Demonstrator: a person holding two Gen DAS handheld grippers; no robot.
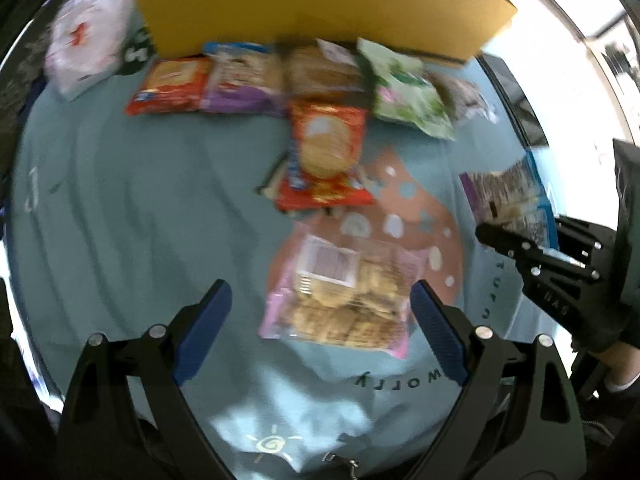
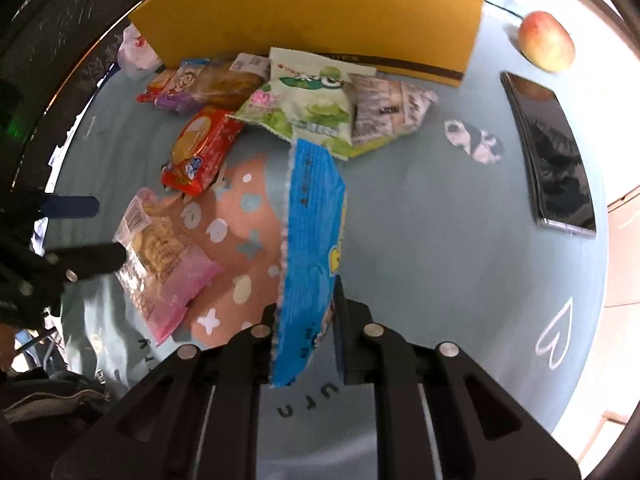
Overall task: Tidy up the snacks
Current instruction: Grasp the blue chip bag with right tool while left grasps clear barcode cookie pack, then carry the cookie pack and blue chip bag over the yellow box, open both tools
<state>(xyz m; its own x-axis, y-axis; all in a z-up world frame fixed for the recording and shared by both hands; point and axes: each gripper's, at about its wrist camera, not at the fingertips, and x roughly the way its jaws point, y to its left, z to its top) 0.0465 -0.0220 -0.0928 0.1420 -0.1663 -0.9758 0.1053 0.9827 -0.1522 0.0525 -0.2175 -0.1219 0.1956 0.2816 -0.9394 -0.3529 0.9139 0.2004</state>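
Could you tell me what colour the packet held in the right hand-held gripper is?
Bright blue plastic snack packet, clearest in the right wrist view.

Blue snack packet (image 2: pixel 310 240) upright, pink packet (image 1: pixel 340 292) flat

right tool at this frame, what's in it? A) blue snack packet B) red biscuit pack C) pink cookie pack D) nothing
A: in the right wrist view the right tool is clamped on the blue plastic snack packet, while the pink-edged clear cookie pack lies on the cloth.

A home, likely — cartoon-printed tablecloth (image 2: pixel 420 208), an apple (image 2: pixel 547 41), a phone (image 2: pixel 554 156).
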